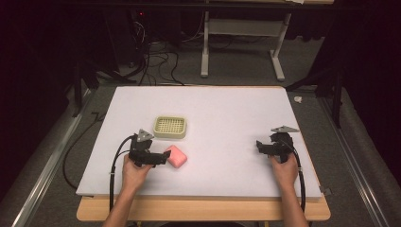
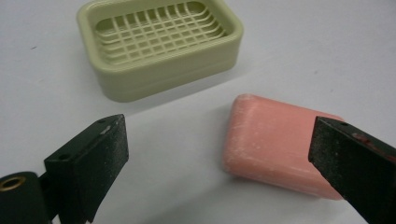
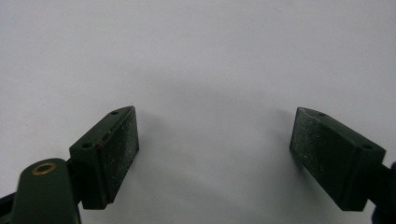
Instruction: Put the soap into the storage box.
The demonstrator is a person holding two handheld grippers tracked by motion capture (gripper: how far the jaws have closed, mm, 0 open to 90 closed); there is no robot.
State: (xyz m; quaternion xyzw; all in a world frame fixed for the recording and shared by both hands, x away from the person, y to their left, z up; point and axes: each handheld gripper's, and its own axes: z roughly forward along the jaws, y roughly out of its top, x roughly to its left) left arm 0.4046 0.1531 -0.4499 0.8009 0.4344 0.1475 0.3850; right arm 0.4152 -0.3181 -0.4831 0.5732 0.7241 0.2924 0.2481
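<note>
A: Where's the pink soap bar [image 2: 275,144] sitting?

B: On the white worktop [image 1: 227,118], just beside the green soap dish [image 2: 159,44]. We're holding the left hand-held gripper [image 2: 219,158] spread wide at the bar, and the right hand-held gripper [image 3: 215,154] gaping too, gripping nothing.

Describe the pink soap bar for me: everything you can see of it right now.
The soap bar is a pink, rounded rectangular block with a matte, slightly chalky surface and whitish scuffs along its edges. It lies flat on the white table, just in front of the green soap dish and apart from it. The left gripper is open beside it; one jaw overlaps its far end in the left gripper view, contact unclear.
</note>
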